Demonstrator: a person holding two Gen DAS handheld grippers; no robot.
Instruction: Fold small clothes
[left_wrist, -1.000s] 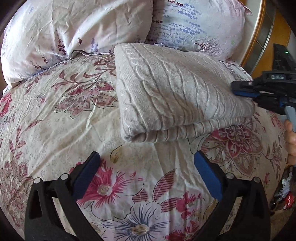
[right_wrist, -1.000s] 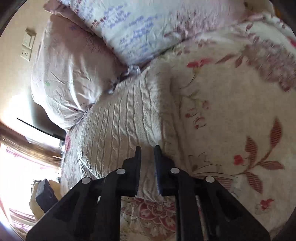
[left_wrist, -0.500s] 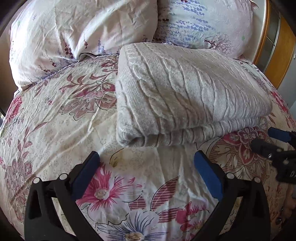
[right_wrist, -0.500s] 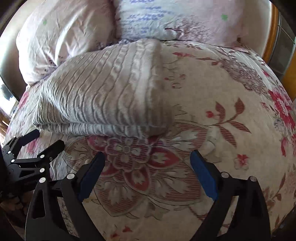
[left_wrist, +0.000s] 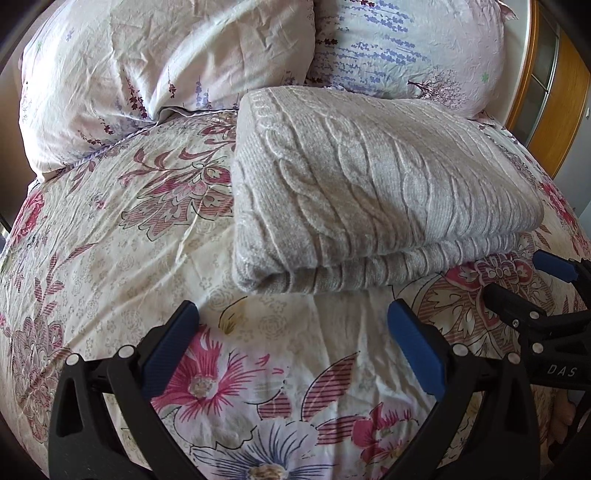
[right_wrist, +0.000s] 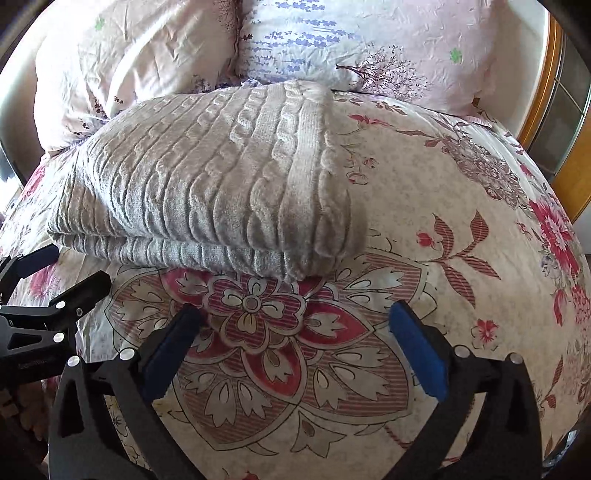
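Observation:
A grey cable-knit sweater (left_wrist: 369, 188) lies folded into a neat rectangle on the floral bedspread (left_wrist: 122, 258). It also shows in the right wrist view (right_wrist: 207, 199). My left gripper (left_wrist: 291, 332) is open and empty, just short of the sweater's near folded edge. My right gripper (right_wrist: 293, 332) is open and empty, just short of the sweater's near right corner. The right gripper also shows at the right edge of the left wrist view (left_wrist: 532, 291). The left gripper also shows at the left edge of the right wrist view (right_wrist: 55, 277).
Two pillows (left_wrist: 166, 66) (left_wrist: 406, 48) lean at the head of the bed, just behind the sweater. A wooden frame with glass (left_wrist: 554, 74) stands at the far right. Bare bedspread (right_wrist: 461, 221) lies to the right of the sweater.
My right gripper has let go of the sweater, opened, and drawn back to the near edge. The folded sweater lies still. My left gripper has edged a little closer.

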